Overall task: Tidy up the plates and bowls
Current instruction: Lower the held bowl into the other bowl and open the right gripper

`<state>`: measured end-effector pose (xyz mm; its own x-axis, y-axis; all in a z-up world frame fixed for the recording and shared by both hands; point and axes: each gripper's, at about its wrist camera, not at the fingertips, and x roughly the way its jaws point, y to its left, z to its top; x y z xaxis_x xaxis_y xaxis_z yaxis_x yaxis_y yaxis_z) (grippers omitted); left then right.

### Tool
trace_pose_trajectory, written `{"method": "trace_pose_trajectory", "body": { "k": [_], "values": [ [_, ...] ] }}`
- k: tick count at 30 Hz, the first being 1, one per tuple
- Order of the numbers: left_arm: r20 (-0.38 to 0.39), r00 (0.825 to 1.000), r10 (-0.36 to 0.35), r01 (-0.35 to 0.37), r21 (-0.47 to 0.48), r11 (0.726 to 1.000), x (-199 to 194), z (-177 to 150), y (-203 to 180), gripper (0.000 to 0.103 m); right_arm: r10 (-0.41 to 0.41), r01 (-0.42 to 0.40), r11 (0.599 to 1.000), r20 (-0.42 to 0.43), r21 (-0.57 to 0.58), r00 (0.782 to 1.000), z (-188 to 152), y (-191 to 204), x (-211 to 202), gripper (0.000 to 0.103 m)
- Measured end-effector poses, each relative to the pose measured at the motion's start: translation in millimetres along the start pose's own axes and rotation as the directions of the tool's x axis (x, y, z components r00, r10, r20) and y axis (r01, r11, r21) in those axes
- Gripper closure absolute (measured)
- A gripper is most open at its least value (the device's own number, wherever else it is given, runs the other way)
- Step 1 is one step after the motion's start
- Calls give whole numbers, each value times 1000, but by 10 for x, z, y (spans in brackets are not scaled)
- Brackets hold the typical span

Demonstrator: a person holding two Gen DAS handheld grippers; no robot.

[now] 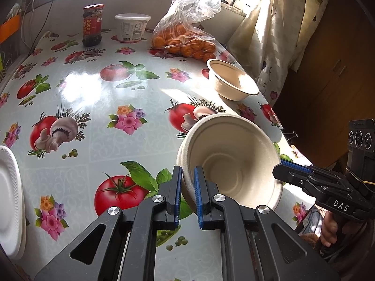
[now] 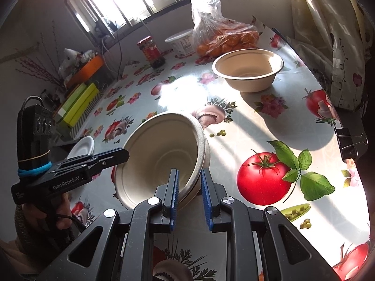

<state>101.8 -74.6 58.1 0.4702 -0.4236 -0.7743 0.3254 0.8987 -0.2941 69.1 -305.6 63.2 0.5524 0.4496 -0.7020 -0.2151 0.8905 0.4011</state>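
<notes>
Left gripper [image 1: 187,194] and right gripper [image 2: 189,196] both clenched on opposite rims of tilted bowl [image 1: 232,161], above table [image 1: 98,121]. Your risk: uneven pull buckles thin rim, bowl slips.

On the counter [image 1: 105,121], a tilted bowl [image 1: 232,161] sits near the front edge. Seen from the left wrist, a second bowl [image 1: 232,79] stands upright behind it, a bag of oranges [image 1: 185,39] farther back, a tub [image 1: 132,27] and jar [image 1: 92,25] left of the bag, and a plate [image 1: 9,199] far left of the tilted bowl.
</notes>
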Motion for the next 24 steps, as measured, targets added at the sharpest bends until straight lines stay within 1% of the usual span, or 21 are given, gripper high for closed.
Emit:
{"method": "trace_pose_trajectory", "body": {
  "k": [18, 19, 23, 24],
  "values": [
    [-1, 1000, -1, 1, 0, 1000, 12, 3, 4, 92, 3, -3, 1000, 0, 2, 1000, -13, -14, 23, 83],
    [-1, 1000, -2, 2, 0, 1000, 12, 5, 3, 92, 4, -4, 1000, -1, 2, 1000, -14, -20, 26, 82],
    [4, 1000, -11, 11, 10, 1000, 9, 9, -6, 87, 1, -1, 1000, 4, 2, 1000, -14, -10, 19, 69],
    [3, 1000, -14, 14, 11, 1000, 12, 9, -5, 86, 2, -2, 1000, 5, 2, 1000, -13, -6, 16, 68]
  ]
}}
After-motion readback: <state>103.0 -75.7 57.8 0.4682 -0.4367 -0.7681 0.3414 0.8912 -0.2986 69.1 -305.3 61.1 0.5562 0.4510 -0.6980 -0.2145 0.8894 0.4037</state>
